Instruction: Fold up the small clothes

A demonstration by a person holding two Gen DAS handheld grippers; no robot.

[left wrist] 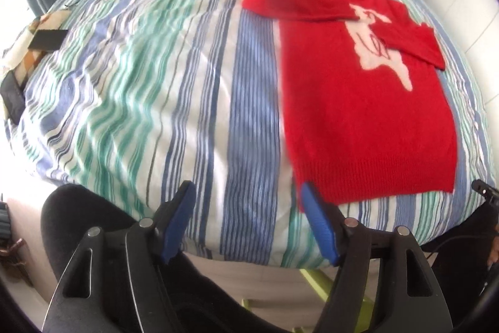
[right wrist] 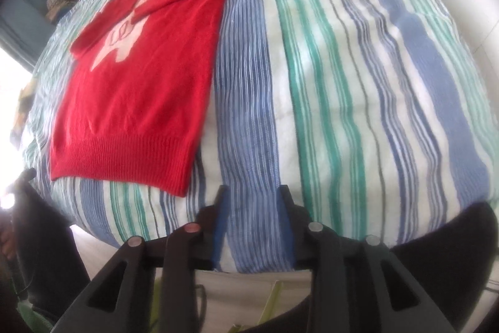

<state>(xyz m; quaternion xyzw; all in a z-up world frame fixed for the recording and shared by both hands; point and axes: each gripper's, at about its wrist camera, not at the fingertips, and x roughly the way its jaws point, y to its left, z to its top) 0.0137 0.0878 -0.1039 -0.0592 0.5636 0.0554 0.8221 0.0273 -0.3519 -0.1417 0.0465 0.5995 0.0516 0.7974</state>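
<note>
Left tongs (left wrist: 248, 208) are standing wide open, nothing between the blue pads (left wrist: 177, 223), pointing down over the near edge of the bed (left wrist: 156, 83). One pad tip is showing just at the near left corner of the red sweater (left wrist: 368, 120); contact is not clear, and it is not gripping the knit. Sweater is lying flat on the striped cover toward the right side of the bed, ribbed hem facing the near edge, both sleeves lying folded across the chest over the white motif (left wrist: 374, 52). Dark flat objects (left wrist: 46, 39) are sitting at the far left edge of the bed. Person's dark-clothed leg (left wrist: 81, 214) is showing below the near edge.

Right tongs (right wrist: 252, 202) are sitting partly open, a narrow gap, only striped cover visible between the fingers, holding nothing. They are hanging over the near edge of the bed (right wrist: 343, 83), beside and clear of the sweater's (right wrist: 140, 89) near right hem corner. Sweater is lying on the left half of this view, hem toward the near edge, one sleeve cuff reaching toward the bed's far side. Other tongs' tip is peeking in at the left, blurred.
</note>
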